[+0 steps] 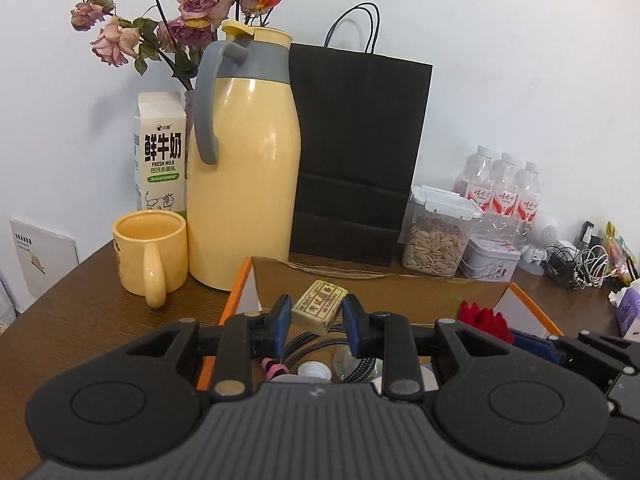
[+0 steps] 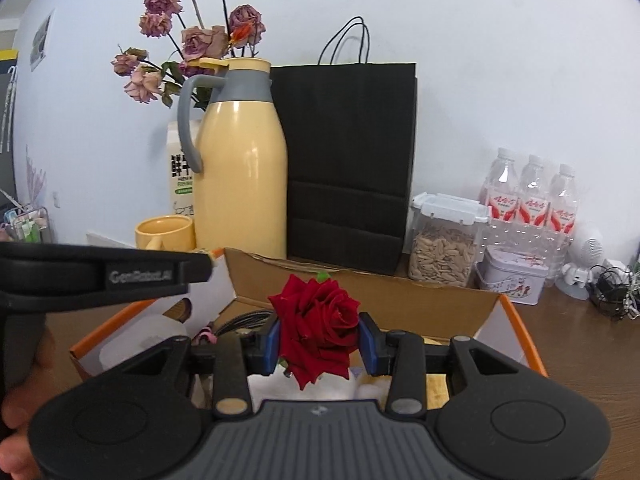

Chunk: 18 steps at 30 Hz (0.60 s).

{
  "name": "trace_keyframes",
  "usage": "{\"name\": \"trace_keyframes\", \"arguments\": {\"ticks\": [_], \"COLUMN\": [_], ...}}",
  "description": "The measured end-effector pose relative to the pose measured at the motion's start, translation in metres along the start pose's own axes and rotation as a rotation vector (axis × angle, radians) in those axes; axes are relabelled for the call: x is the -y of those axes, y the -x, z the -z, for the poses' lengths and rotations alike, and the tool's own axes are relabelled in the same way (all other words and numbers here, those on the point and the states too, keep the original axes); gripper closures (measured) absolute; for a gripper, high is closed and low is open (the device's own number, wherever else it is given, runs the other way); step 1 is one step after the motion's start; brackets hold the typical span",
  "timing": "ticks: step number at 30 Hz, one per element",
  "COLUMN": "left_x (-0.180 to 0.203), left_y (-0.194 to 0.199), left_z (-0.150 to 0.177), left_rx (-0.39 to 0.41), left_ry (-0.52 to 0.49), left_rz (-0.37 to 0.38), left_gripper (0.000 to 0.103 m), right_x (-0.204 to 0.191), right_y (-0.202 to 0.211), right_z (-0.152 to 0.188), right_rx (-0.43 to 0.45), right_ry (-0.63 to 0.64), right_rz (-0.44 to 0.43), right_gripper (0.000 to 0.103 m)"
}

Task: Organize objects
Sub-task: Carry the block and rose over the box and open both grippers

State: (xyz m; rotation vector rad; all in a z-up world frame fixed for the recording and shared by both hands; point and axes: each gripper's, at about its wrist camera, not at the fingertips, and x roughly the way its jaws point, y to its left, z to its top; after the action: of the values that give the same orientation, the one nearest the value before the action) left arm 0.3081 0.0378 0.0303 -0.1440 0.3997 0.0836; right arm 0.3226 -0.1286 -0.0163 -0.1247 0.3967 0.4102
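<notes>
A brown wooden table (image 1: pixel 80 312) stood against a white wall. Along the back, from left to right, were a vase of dried pink roses (image 1: pixel 188 12), a white milk carton (image 1: pixel 160 152), a tall yellow thermos jug (image 1: pixel 244 168) with a grey handle, a black paper bag (image 1: pixel 356 152), a clear container of seeds (image 1: pixel 436 236), a small tin (image 1: pixel 490 260), three water bottles (image 1: pixel 502 188) and a tangle of cables (image 1: pixel 580 264). A yellow mug (image 1: pixel 150 252) sat in front of the carton, just beside the jug.

Nearest the cameras lay an open cardboard box (image 1: pixel 372 292) with orange edges, its raised back flap standing between the tongs and the bag. Inside were a braided cable, a white bottle cap and other small items.

Both tools pointed forward and slightly downward over the box, side by side. The left tongs (image 1: pixel 316 320) were clenched on a small tan block (image 1: pixel 318 309) printed with dark characters, held tilted above the box. The right tongs (image 2: pixel 320 344) grasped a red rose (image 2: pixel 316 328) head, its petals full and deep crimson, also above the box. Part of a hand (image 2: pixel 16 432) showed at the left edge of the right view.
</notes>
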Motion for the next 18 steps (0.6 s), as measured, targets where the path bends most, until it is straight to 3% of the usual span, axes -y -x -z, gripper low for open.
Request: {"name": "trace_keyframes", "arguments": {"ticks": [1, 2, 3, 6, 7, 9, 18], "left_x": [0.0, 0.001, 0.001, 0.002, 0.002, 0.003, 0.002], "left_y": [0.002, 0.003, 0.006, 0.018, 0.022, 0.029, 0.035], "left_z": [0.001, 0.001, 0.001, 0.003, 0.003, 0.003, 0.002], "left_rx": [0.006, 0.009, 0.014, 0.071, 0.09, 0.123, 0.116], "left_ry": [-0.006, -0.013, -0.018, -0.038, -0.042, -0.035, -0.017], "left_rz": [-0.007, -0.014, -0.025, -0.04, -0.044, -0.059, -0.058], "left_gripper": [0.071, 0.058, 0.037, 0.005, 0.0, 0.0, 0.0], "right_x": [0.001, 0.002, 0.004, 0.008, 0.009, 0.01, 0.014], "right_y": [0.002, 0.002, 0.004, 0.01, 0.013, 0.018, 0.029], "right_z": [0.0, 0.001, 0.001, 0.002, 0.002, 0.002, 0.003], "right_rx": [-0.001, -0.002, -0.005, 0.006, 0.016, 0.033, 0.031], "right_ry": [-0.003, -0.006, -0.006, -0.012, -0.014, -0.016, -0.024], "right_rz": [0.007, 0.018, 0.03, 0.056, 0.069, 0.081, 0.068], "right_gripper": [0.064, 0.062, 0.059, 0.022, 0.009, 0.0, 0.0]}}
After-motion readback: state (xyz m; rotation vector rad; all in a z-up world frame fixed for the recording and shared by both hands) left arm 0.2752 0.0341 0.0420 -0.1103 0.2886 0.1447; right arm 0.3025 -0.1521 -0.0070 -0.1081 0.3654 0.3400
